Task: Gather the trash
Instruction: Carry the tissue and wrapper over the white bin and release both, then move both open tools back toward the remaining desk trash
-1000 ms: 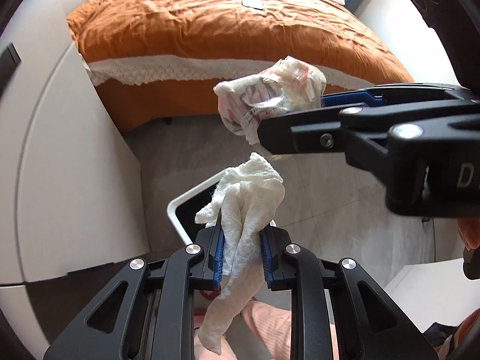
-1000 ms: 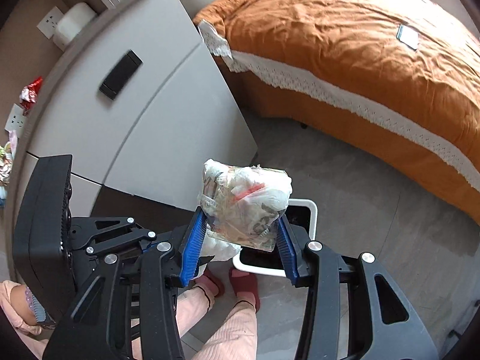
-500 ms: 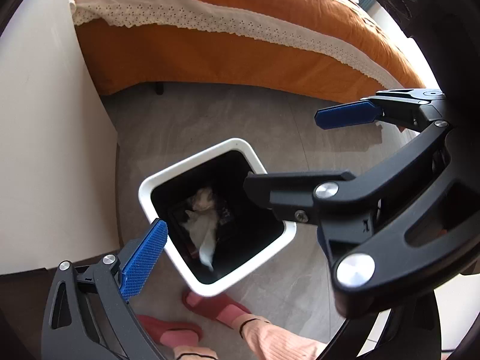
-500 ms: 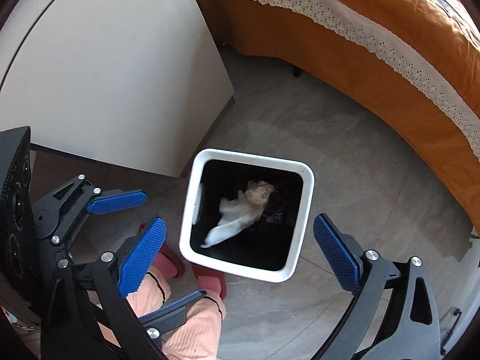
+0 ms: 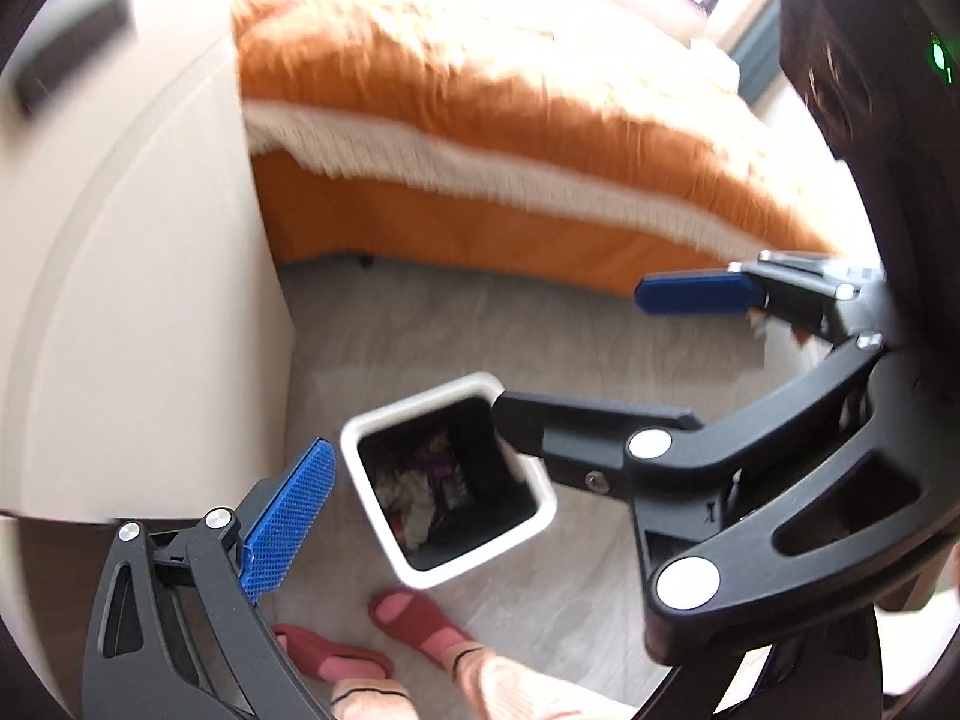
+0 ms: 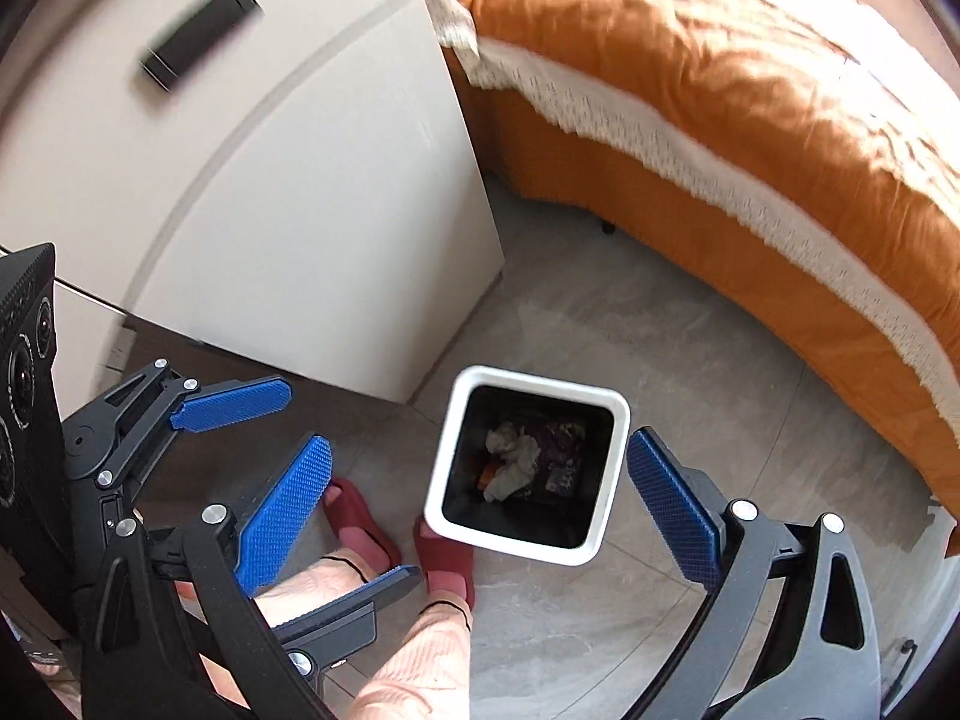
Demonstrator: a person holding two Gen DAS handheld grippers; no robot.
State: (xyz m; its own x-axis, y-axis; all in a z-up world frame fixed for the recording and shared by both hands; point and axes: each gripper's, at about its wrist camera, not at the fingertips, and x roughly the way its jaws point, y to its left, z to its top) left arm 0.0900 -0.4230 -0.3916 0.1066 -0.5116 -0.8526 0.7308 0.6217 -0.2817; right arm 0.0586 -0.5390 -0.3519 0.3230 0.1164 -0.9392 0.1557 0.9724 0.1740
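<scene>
With both grippers spread and empty, the bin (image 6: 609, 414) sits directly below the right gripper (image 6: 480, 489), the left gripper (image 6: 231, 399) beside it.

No words or numbers can be read here — the wrappers in the white bin (image 6: 612, 468) are too blurry.

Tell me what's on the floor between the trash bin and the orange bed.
Nothing: in the right wrist view, only bare grey floor separates the trash bin from the bed.
</scene>
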